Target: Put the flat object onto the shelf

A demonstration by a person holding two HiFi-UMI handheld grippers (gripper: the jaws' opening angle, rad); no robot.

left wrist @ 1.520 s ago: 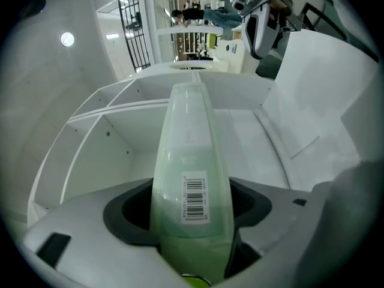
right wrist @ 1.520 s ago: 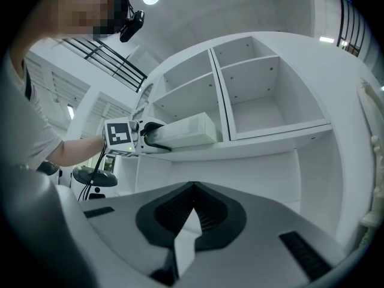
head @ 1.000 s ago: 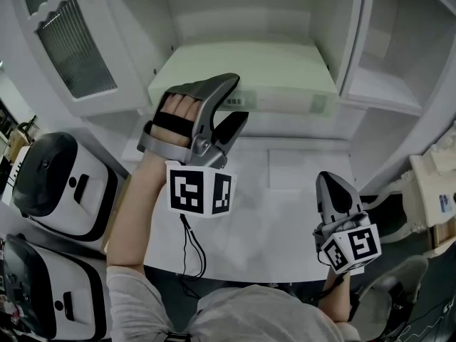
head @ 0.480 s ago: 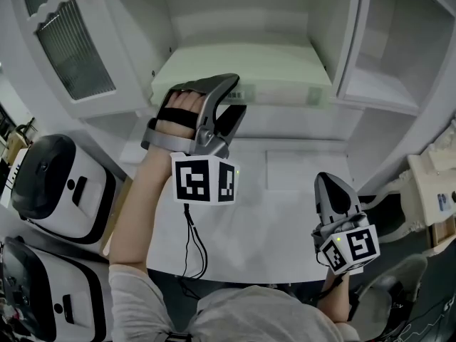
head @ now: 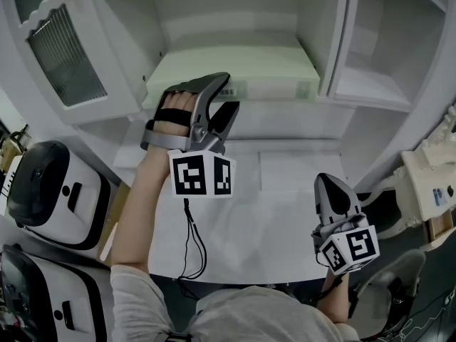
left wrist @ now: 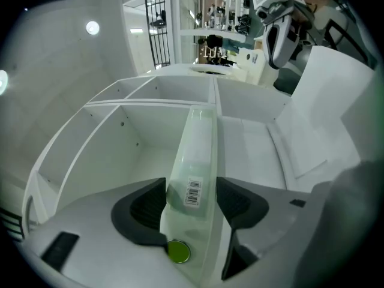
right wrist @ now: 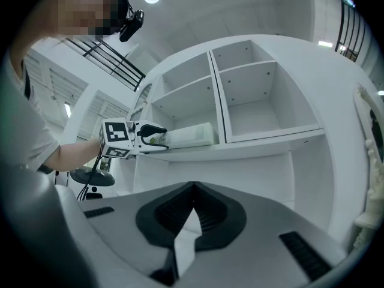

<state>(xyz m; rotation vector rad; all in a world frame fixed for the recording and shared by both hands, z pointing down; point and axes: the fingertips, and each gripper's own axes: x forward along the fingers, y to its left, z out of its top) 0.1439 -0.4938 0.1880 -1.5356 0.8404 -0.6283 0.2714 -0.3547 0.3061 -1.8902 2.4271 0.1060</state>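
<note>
A flat pale-green box point(head: 235, 66) with a barcode label lies on the left shelf point(head: 285, 110) of the white cabinet. My left gripper point(head: 229, 92) reaches up to the box's front edge and is shut on it. In the left gripper view the box point(left wrist: 195, 155) sits edge-on between the two dark pads point(left wrist: 144, 206), which touch its faces. The right gripper point(head: 329, 180) hangs low over the table, shut, with nothing in it. From the right gripper point(right wrist: 193, 188) view, the left gripper point(right wrist: 150, 135) holds the box point(right wrist: 189, 134) at the shelf's point(right wrist: 252, 152) left end.
An open cabinet door point(head: 64, 55) with ribbed glass stands to the left of the shelf. A divider separates the right-hand compartment point(head: 370, 84). Below is a white tabletop point(head: 271, 205). Two black-and-white machines point(head: 57, 191) sit at the left. A cable point(head: 189, 241) hangs from the left gripper.
The left jaws have narrowed onto the box's front edge, and the box sits slightly deeper on the shelf. The right gripper has not moved.
</note>
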